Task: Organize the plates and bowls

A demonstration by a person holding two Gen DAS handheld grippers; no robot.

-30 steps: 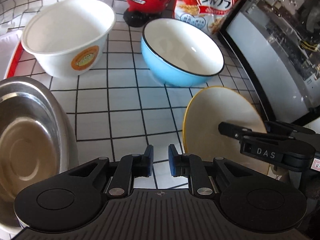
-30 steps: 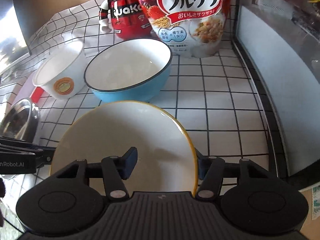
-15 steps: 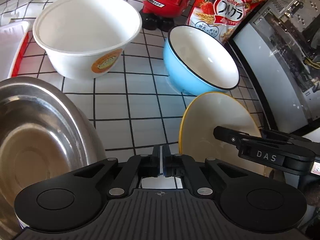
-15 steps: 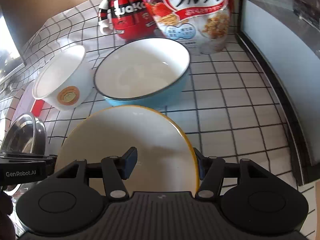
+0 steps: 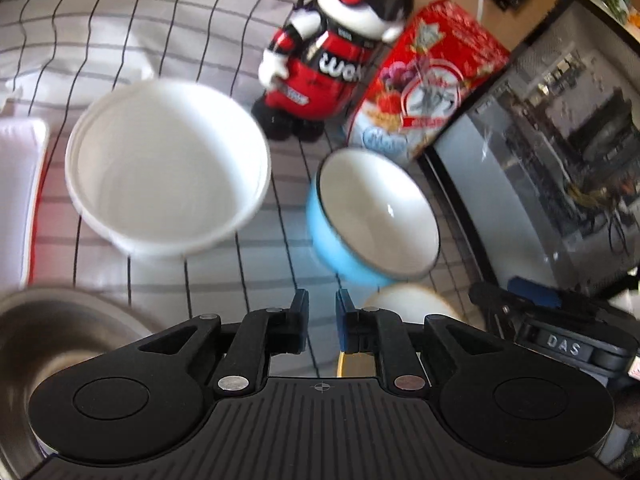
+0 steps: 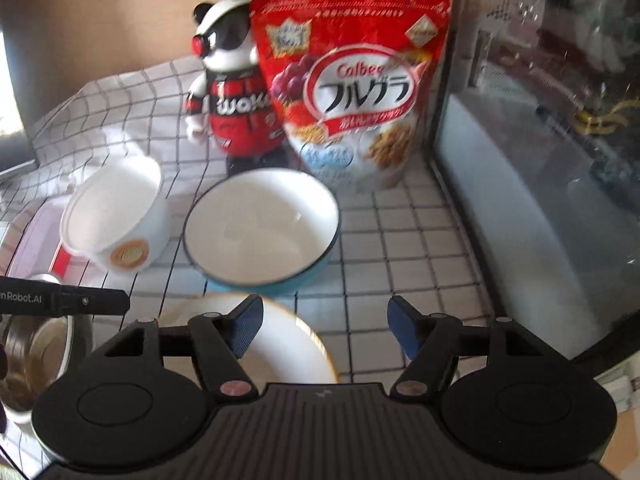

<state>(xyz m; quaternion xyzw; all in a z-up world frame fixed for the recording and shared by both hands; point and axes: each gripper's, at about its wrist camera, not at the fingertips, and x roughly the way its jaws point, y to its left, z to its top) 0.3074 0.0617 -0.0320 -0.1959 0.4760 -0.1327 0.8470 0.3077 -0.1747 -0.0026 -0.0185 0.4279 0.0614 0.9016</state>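
Observation:
A yellow-rimmed cream plate (image 6: 276,344) lies flat on the checked cloth just below my right gripper (image 6: 324,324). The right jaws are opening. The left pad hovers over the plate and the right pad is off its edge, so neither presses on it. Behind the plate sits a blue bowl (image 6: 260,228) with a white inside, and left of it a white paper bowl (image 6: 116,216). A steel bowl (image 5: 60,340) lies at the lower left. My left gripper (image 5: 322,320) hangs above the cloth with only a narrow slit between its pads and nothing in it.
A red and black robot figure (image 6: 236,112) and a red cereal bag (image 6: 352,92) stand at the back. A dark glass-fronted cabinet (image 6: 540,160) walls off the right side. A red-edged white tray (image 5: 20,200) lies at the far left.
My right jaws have spread off the plate and risen, leaving it on the cloth. My left pads closed fully, then parted a little, and that gripper lifted and moved toward the bowls.

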